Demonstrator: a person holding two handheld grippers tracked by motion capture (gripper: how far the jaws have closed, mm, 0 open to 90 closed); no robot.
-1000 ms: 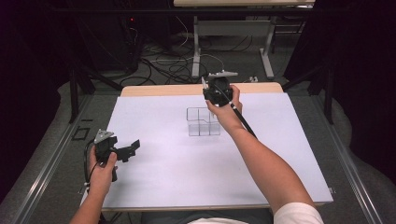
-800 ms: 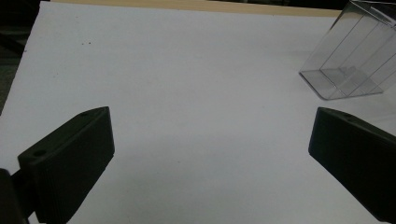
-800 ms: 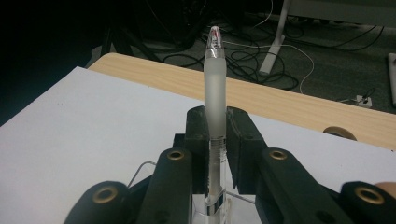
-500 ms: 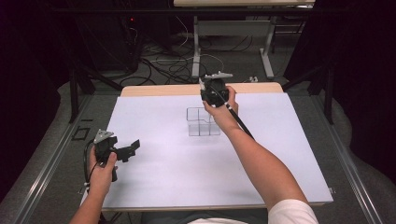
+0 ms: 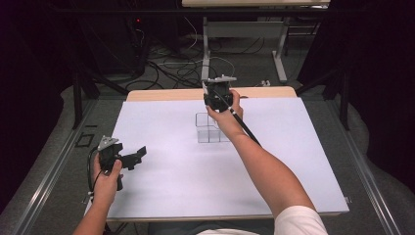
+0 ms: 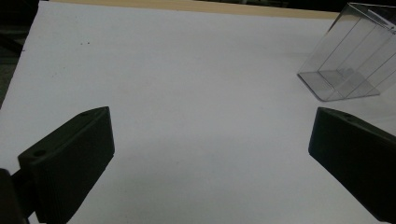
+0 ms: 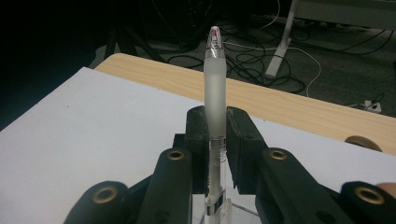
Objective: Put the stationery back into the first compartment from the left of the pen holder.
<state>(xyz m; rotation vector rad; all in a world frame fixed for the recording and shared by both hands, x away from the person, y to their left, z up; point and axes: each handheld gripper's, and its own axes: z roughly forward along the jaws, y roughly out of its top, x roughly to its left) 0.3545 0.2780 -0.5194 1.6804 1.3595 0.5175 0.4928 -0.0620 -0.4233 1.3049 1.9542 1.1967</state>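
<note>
A frosted pen point(image 7: 214, 98) is standing upright between the jaws of the right gripper point(image 5: 217, 94), which are clamping its clear lower barrel. The gripper is hovering over the clear compartmented box point(image 5: 212, 128), toward 12 o'clock on the white surface point(image 5: 186, 176). Judged from this pose, the pen is heading for a compartment; because the jaws are gripping low on the barrel, the pen could pivot or slip, and a tip catching a thin divider could tip or shove the light box. The left gripper point(image 5: 122, 157) is idling near 8 o'clock, jaws wide apart and holding nothing. The right gripper view is revealing the grip and the pen's tip (the hand is masking both from above); the left gripper view is showing the box's partitions point(image 6: 348, 56), apparently holding nothing.
</note>
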